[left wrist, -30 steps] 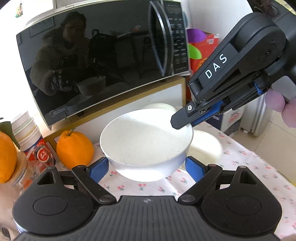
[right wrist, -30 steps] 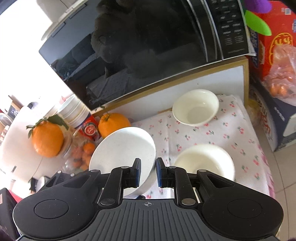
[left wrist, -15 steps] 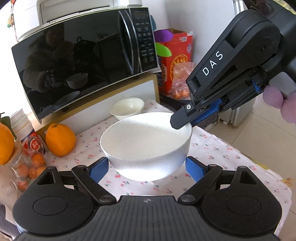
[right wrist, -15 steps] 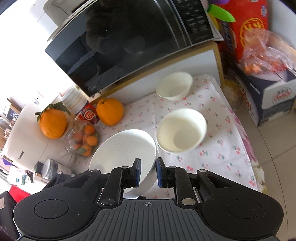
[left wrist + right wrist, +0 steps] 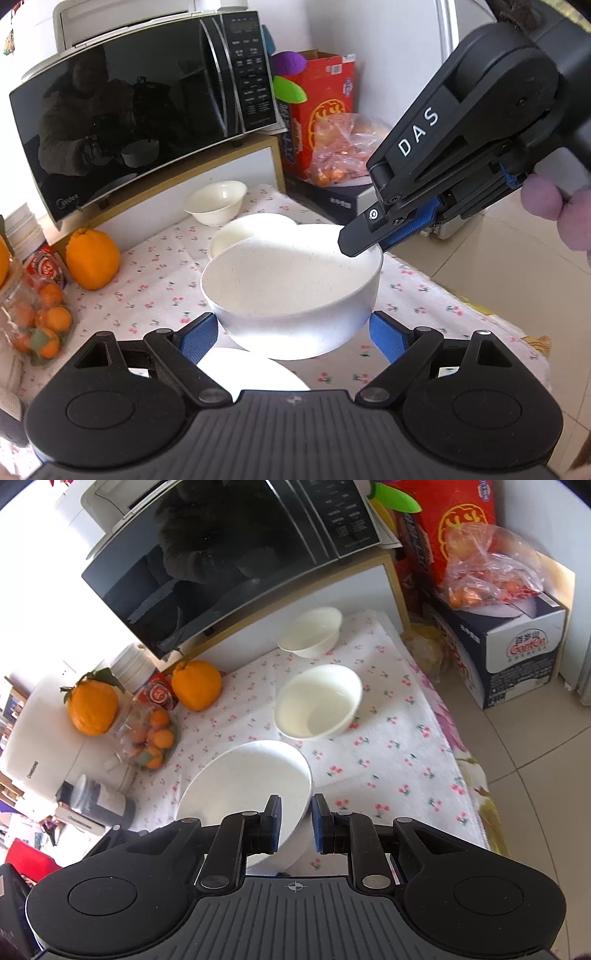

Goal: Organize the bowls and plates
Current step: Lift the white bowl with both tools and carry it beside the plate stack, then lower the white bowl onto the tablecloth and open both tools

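Strong daylight comes from left of the microwave [image 5: 147,122], where both views burn out to white, its dark door mirrors the room, a glaring white patch sits below it near the left gripper [image 5: 291,332], and fisheye edges bend with slight blur.

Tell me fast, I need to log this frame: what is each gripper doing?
Left gripper: open wide, its pads either side of the speckled bowl, contact unclear.
Right gripper: shut on the speckled bowl's rim.
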Motion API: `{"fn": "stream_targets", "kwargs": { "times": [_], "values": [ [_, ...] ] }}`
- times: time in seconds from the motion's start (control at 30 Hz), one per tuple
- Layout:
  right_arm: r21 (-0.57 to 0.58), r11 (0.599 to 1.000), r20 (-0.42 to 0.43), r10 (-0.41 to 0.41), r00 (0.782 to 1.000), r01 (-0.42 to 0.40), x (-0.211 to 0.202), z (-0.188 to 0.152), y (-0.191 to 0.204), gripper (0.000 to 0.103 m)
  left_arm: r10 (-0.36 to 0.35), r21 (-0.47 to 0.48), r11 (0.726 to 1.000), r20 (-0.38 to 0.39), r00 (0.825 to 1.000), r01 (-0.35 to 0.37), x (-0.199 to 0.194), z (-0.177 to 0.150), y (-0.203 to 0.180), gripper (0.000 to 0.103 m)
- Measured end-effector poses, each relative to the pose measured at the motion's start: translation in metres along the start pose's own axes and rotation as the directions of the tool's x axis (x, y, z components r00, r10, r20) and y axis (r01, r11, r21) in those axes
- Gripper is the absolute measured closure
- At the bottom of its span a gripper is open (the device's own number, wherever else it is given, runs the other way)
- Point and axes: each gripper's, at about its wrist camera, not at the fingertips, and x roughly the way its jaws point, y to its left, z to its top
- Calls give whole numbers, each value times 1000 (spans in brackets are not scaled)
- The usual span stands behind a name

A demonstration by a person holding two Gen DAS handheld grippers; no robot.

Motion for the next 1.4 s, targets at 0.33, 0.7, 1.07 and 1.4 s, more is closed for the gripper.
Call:
{"fn": "stream_targets", "kwargs": {
  "times": [0.33, 0.7, 1.07, 1.4],
  "values": [
    [-37, 995, -98, -92, 991, 89, 8, -12, -27, 85, -30, 110, 993, -23, 999, 32, 21, -13, -32, 15],
    [-63, 986, -133, -160, 978, 153, 16, -17, -43, 85, -29, 155, 987, -100, 995, 44, 41, -16, -49, 18],
    [-64, 985, -176, -167, 970, 158, 23, -19, -51, 83, -6, 224, 974, -150, 989, 40, 47, -24, -62, 14],
    [-53, 986, -215, -168, 962, 160, 27, -21, -54, 82, 6, 212, 977, -187, 982, 34, 45, -22, -60, 4]
  ]
}}
